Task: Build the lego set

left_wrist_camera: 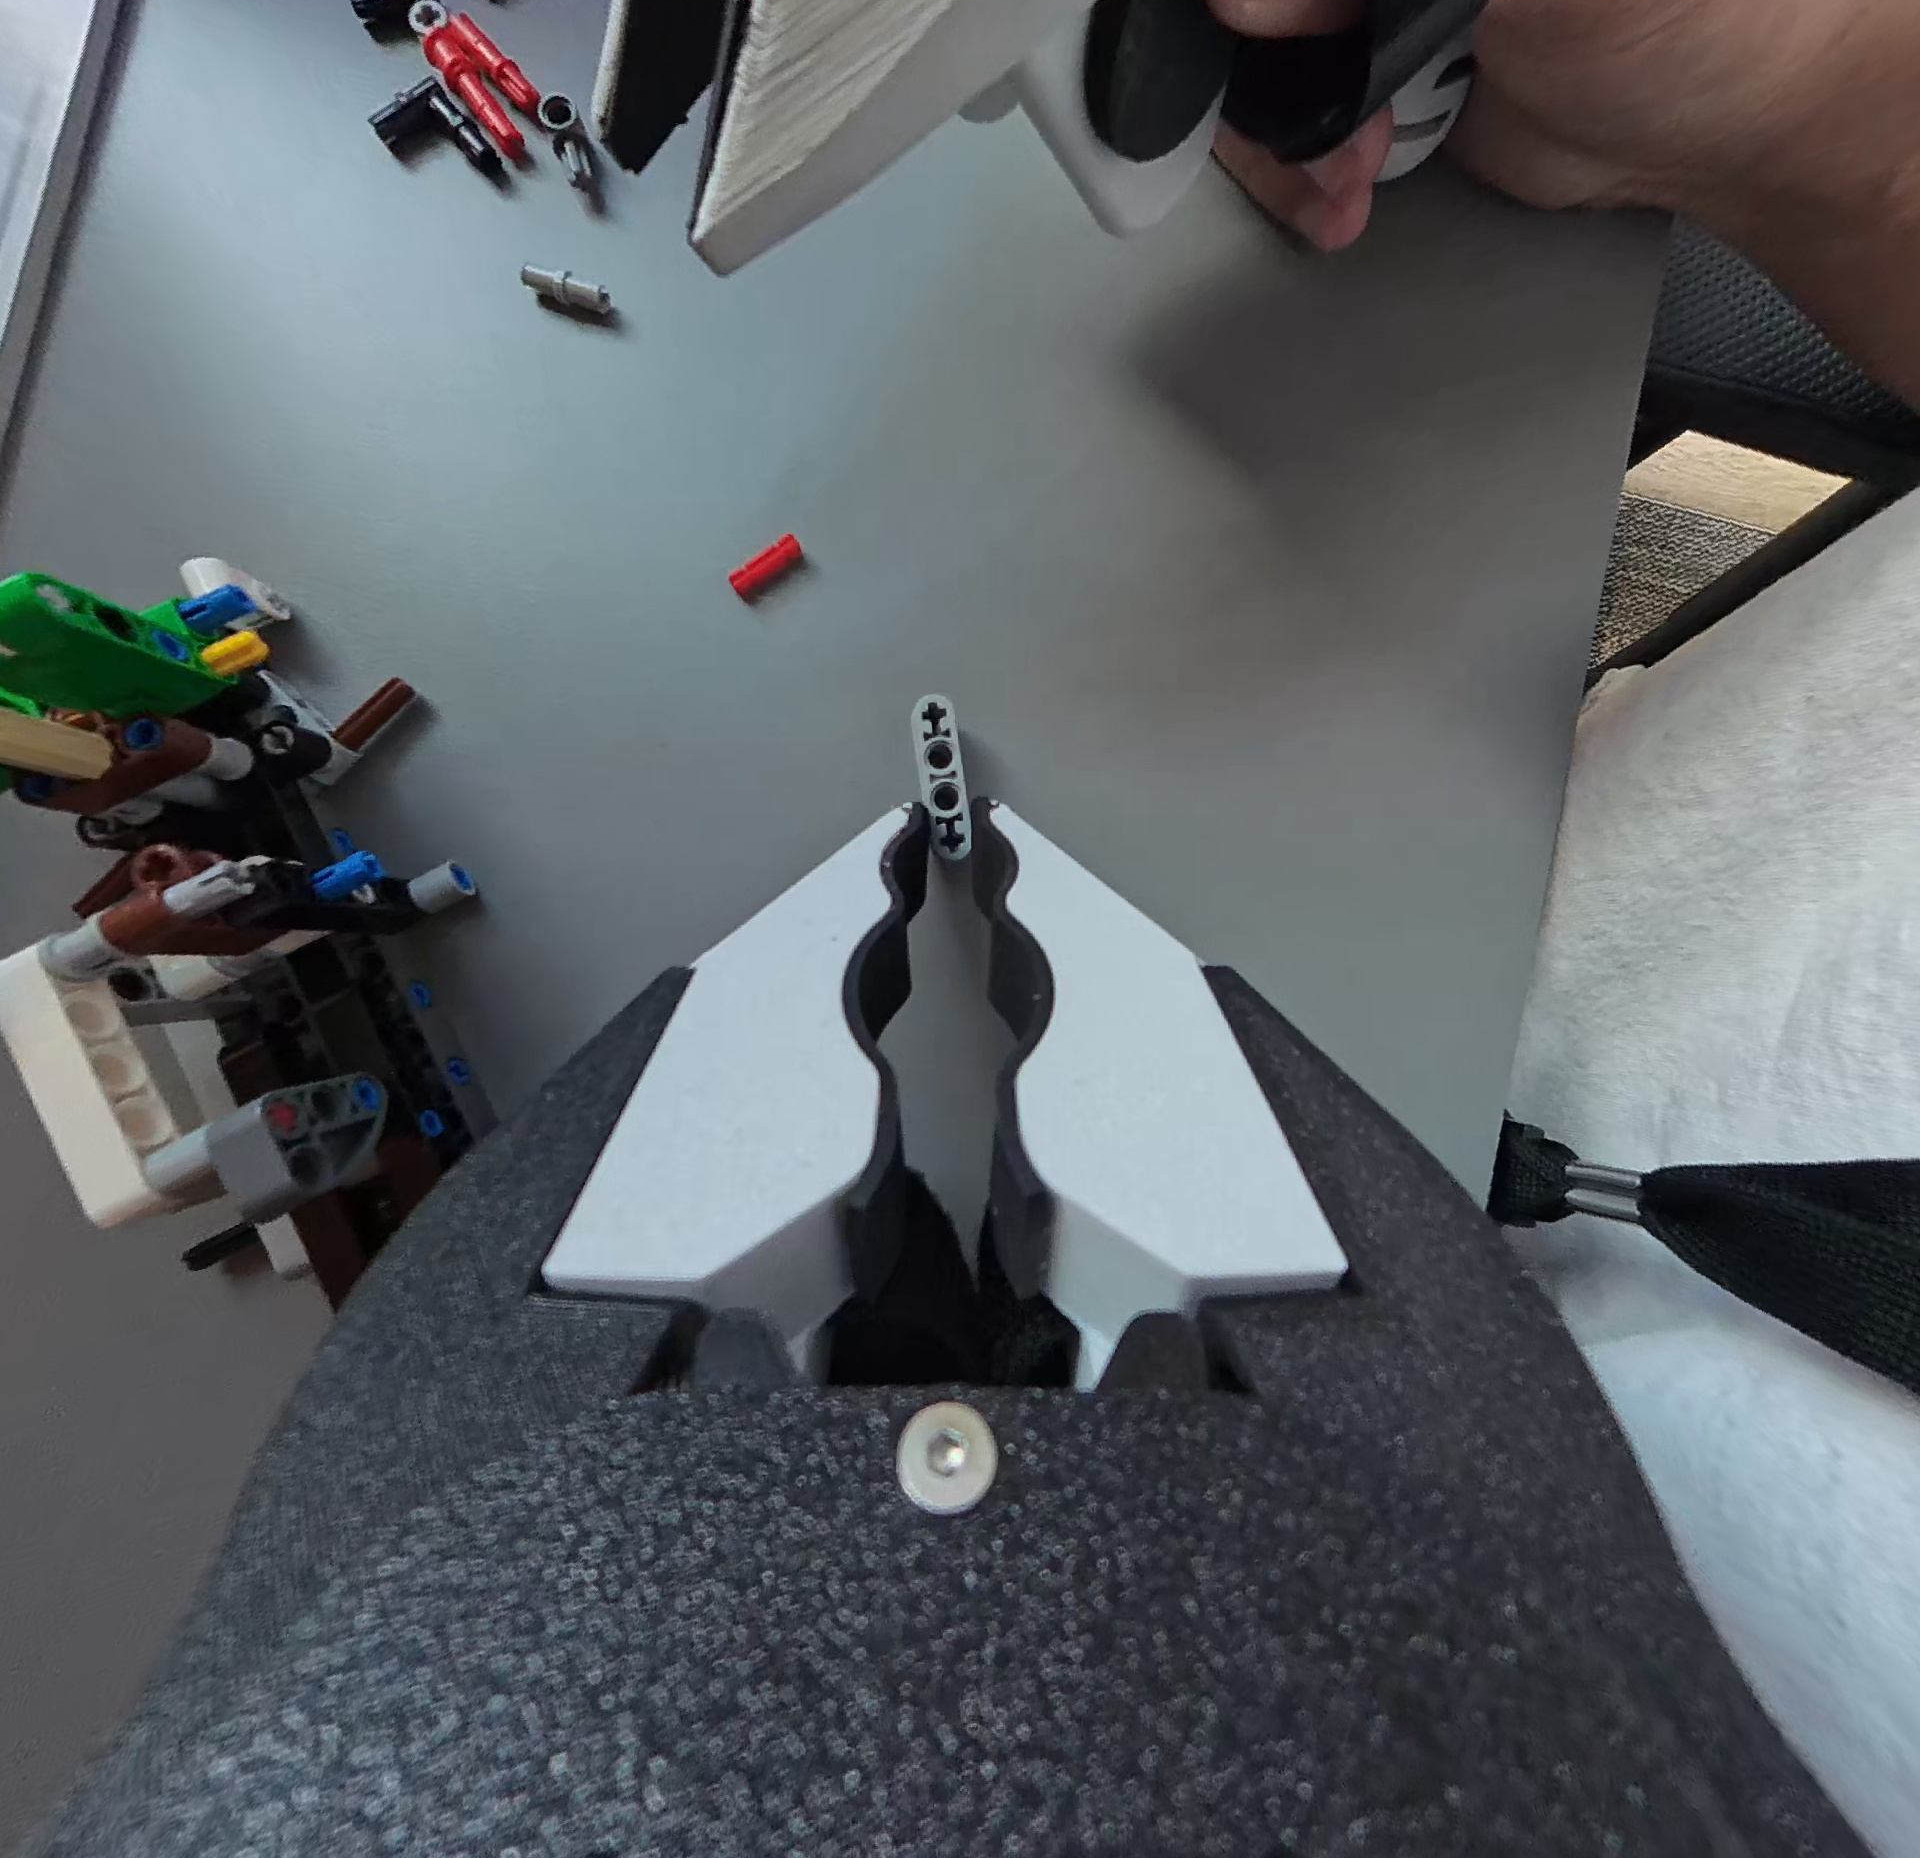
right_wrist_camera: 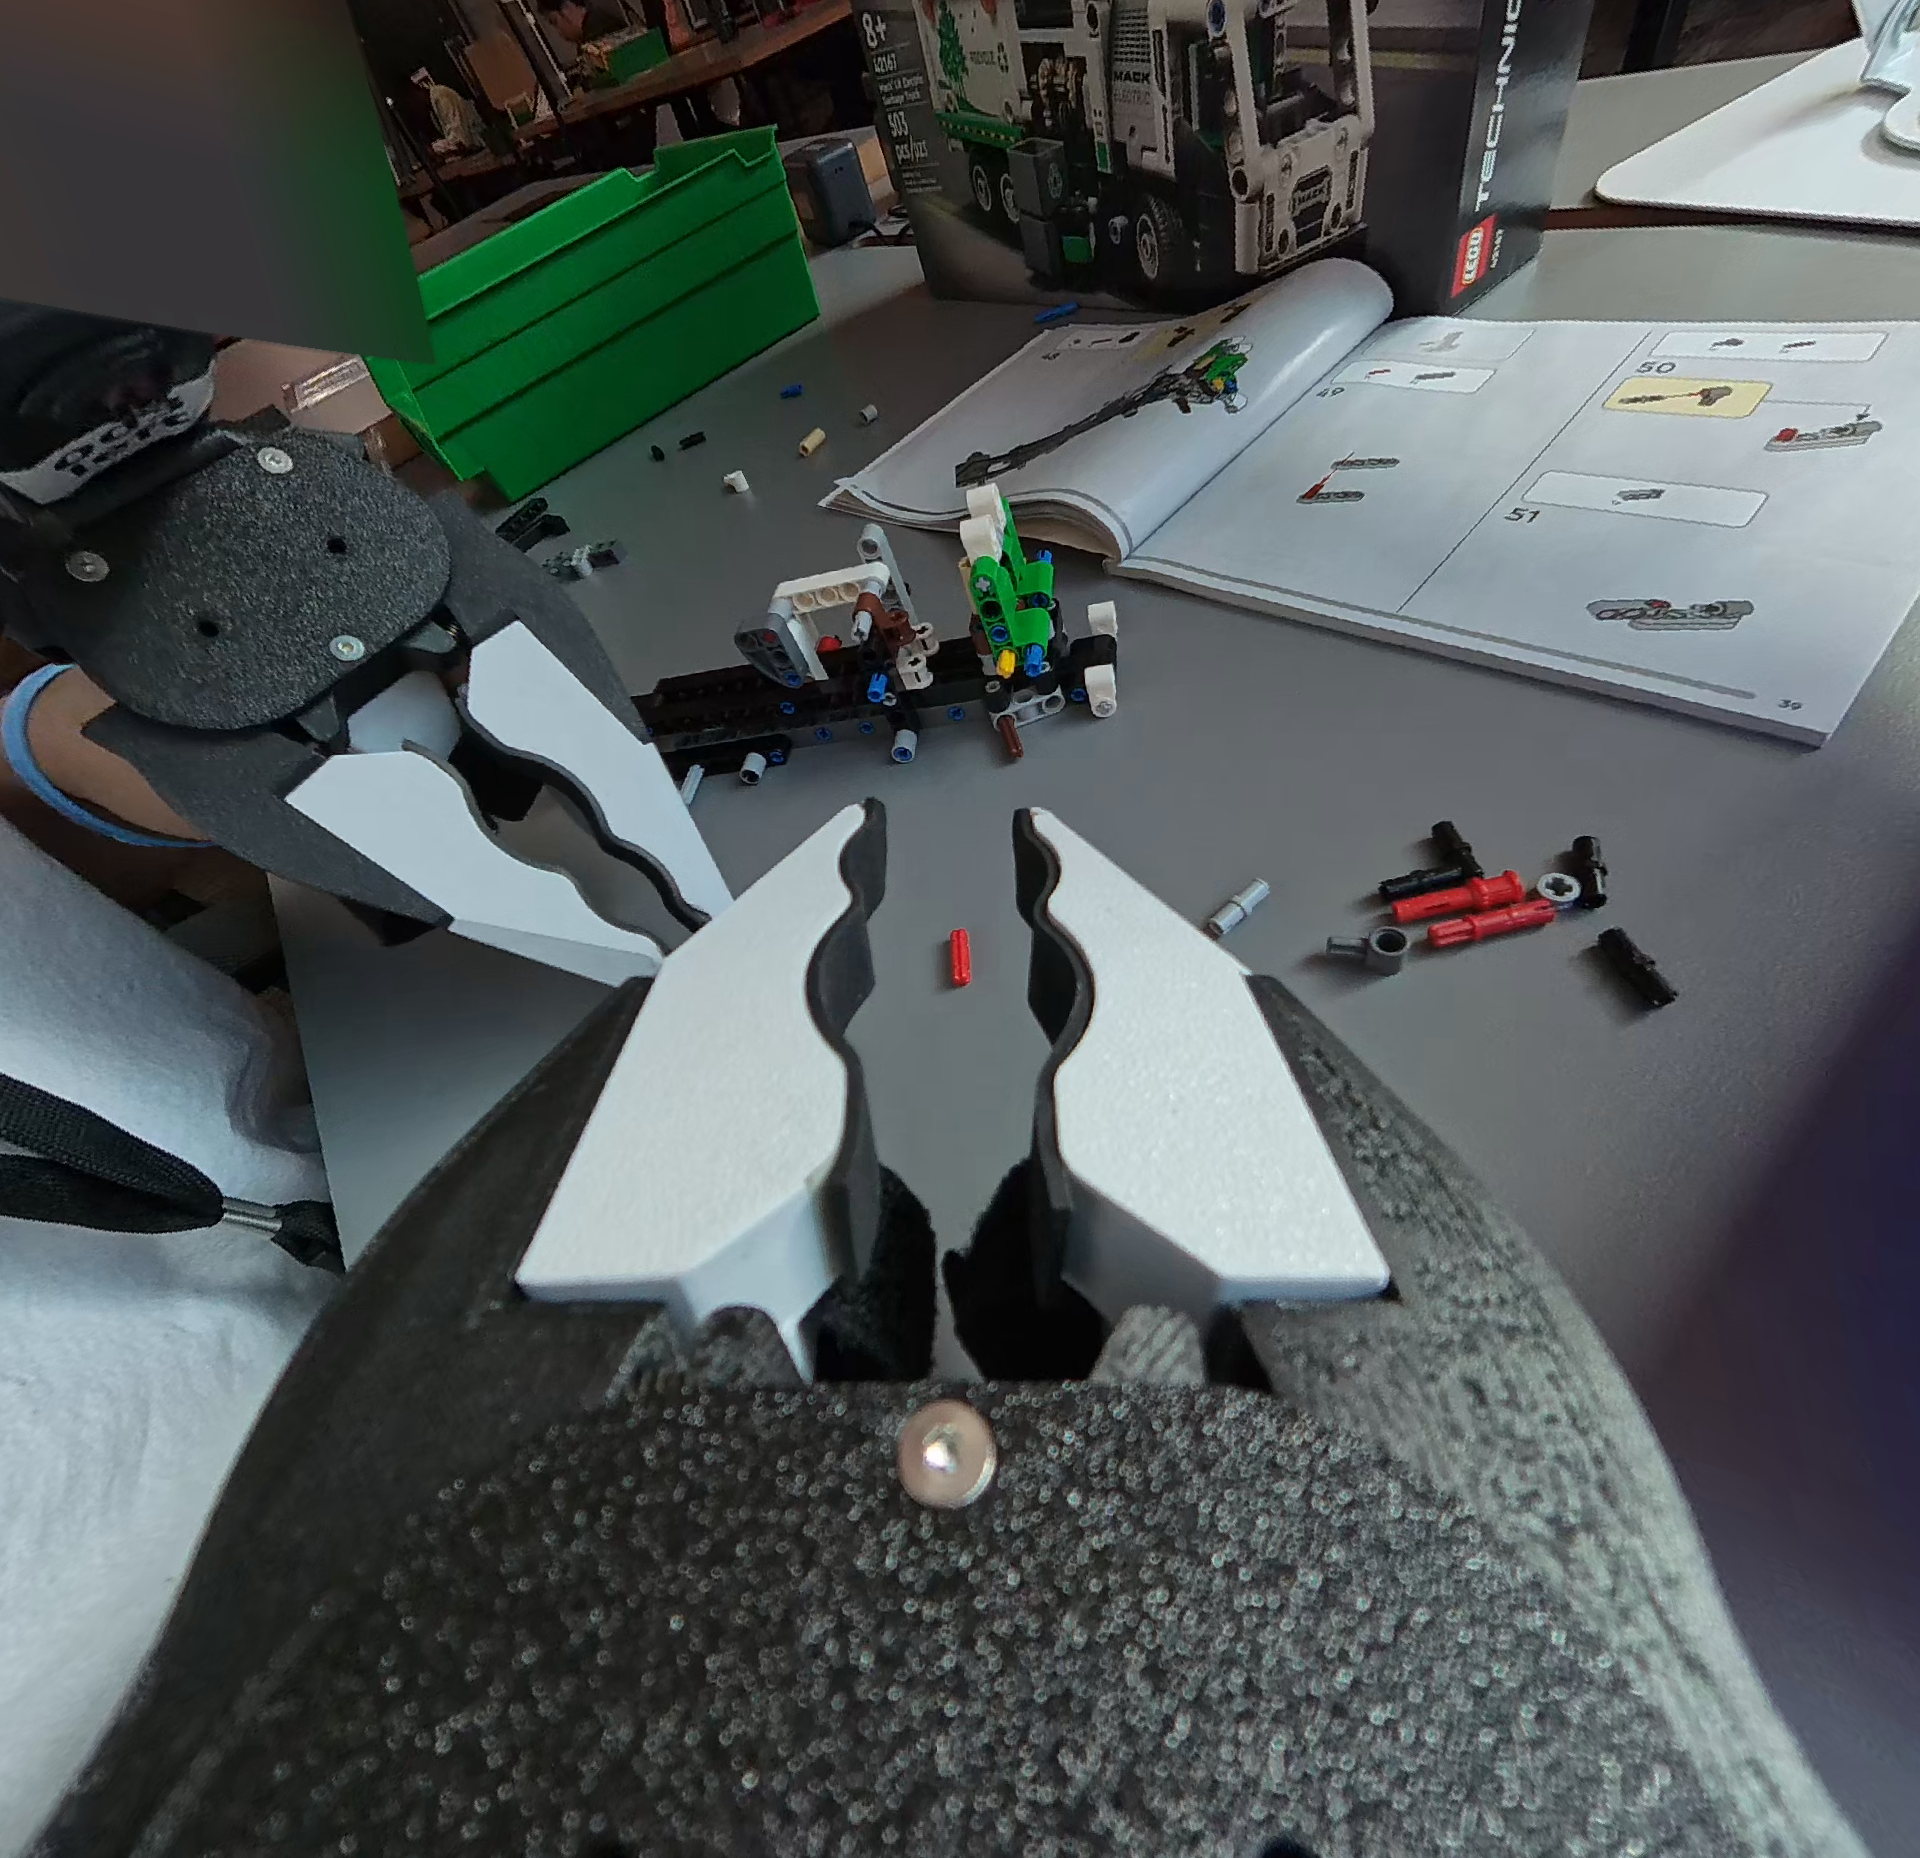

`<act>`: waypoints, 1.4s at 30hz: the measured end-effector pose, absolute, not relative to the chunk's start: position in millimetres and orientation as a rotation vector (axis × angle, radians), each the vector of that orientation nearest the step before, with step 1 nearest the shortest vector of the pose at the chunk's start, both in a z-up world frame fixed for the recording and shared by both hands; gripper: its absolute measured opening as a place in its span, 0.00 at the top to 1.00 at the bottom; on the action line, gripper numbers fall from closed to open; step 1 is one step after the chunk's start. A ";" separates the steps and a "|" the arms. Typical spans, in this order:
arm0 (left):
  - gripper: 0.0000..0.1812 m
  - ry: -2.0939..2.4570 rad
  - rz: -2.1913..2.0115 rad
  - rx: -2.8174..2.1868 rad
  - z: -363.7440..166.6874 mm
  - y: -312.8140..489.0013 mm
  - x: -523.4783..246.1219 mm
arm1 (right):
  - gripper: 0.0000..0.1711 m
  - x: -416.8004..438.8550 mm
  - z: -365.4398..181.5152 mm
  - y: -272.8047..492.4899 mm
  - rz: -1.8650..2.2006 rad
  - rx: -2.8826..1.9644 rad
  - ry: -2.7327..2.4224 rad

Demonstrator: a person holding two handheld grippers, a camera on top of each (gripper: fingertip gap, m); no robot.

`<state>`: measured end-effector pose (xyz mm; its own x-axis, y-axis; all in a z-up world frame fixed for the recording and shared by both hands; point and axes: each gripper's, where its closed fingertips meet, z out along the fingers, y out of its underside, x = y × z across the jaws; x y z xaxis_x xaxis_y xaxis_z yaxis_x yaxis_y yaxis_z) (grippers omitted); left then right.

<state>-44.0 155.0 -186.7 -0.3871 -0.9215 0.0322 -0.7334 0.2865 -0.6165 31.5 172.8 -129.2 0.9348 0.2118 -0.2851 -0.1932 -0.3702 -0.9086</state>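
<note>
My left gripper (left_wrist_camera: 948, 816) is shut on a small grey beam with holes (left_wrist_camera: 940, 769), held upright above the grey table; it also shows at the left of the right wrist view (right_wrist_camera: 696, 915), where the beam is hidden. My right gripper (right_wrist_camera: 948, 821) is open and empty, and a short red pin (right_wrist_camera: 959, 956) lies on the table between its fingers. That pin also shows in the left wrist view (left_wrist_camera: 766, 566). The right gripper shows at the top of the left wrist view (left_wrist_camera: 675, 177). The part-built model (right_wrist_camera: 894, 655) stands beyond, black frame with green, white and brown parts.
Loose red, black and grey pins (right_wrist_camera: 1475, 904) lie at the right, with a grey pin (right_wrist_camera: 1238, 906) nearer. An open instruction booklet (right_wrist_camera: 1455, 478), the set's box (right_wrist_camera: 1195, 115) and a green bin (right_wrist_camera: 613, 302) stand behind. The table edge (left_wrist_camera: 1558, 873) is close beside my left gripper.
</note>
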 end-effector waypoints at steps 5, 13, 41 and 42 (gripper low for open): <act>0.96 2.229 -0.821 -1.512 -187.0 155.2 -43.7 | 0.86 31.4 -129.2 172.8 0.427 -1.903 -0.014; 0.97 2.227 -0.840 -1.526 -187.6 154.9 -43.0 | 0.86 31.0 -129.5 172.9 0.435 -1.904 -0.013; 0.97 2.151 -0.876 -1.484 -177.1 156.2 -42.3 | 0.86 30.9 -129.8 172.5 0.440 -1.906 -0.010; 0.97 2.145 -0.887 -1.479 -174.7 155.9 -42.3 | 0.86 30.8 -130.1 172.6 0.440 -1.907 -0.010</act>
